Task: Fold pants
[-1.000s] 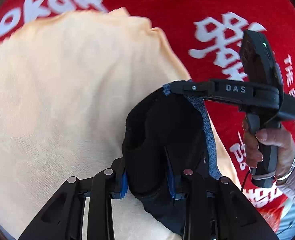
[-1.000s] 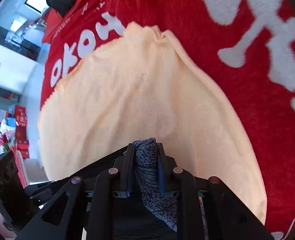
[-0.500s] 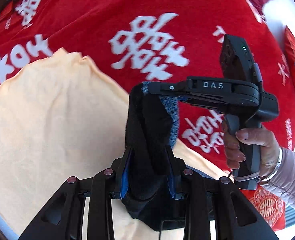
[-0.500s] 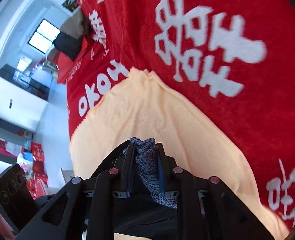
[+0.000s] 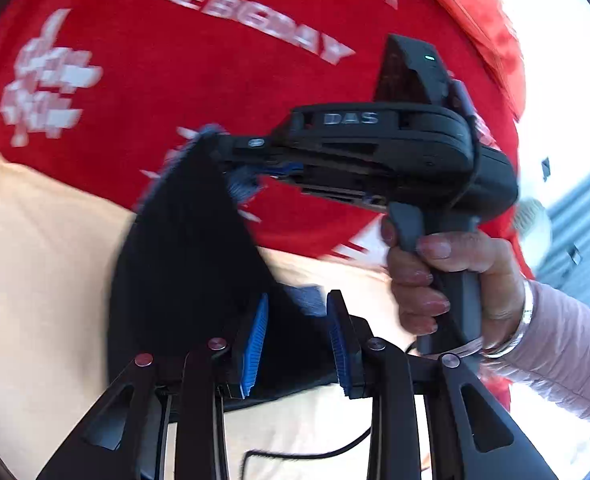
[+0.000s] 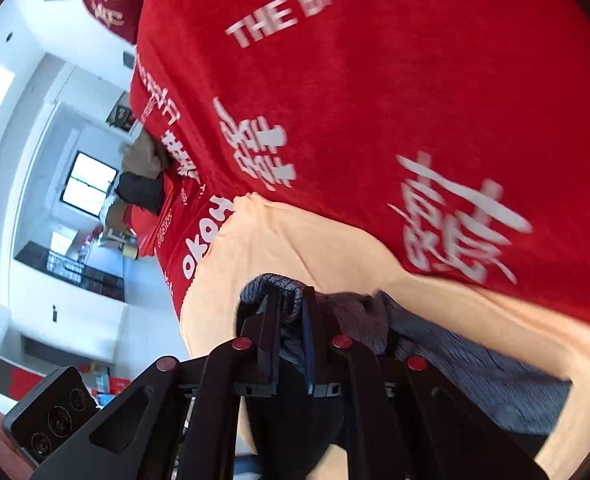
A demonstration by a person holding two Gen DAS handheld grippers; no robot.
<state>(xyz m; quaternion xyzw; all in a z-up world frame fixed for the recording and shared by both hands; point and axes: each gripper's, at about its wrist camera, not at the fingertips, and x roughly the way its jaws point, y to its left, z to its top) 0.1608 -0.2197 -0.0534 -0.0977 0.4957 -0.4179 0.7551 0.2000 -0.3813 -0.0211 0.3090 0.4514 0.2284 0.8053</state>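
Dark navy knit pants (image 5: pixel 191 256) held aloft over a peach towel (image 5: pixel 35 280).
Right gripper (image 6: pixel 289 312) jaws clamp a pants edge; left gripper (image 5: pixel 297 320) jaws stand parted (fabric between).

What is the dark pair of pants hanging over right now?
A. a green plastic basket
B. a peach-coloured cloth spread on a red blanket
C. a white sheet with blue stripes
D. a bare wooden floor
B: the dark pants, pinched by the right tool and sitting between the fingers of the left tool, hang above a peach cloth that lies on the red blanket with white lettering.
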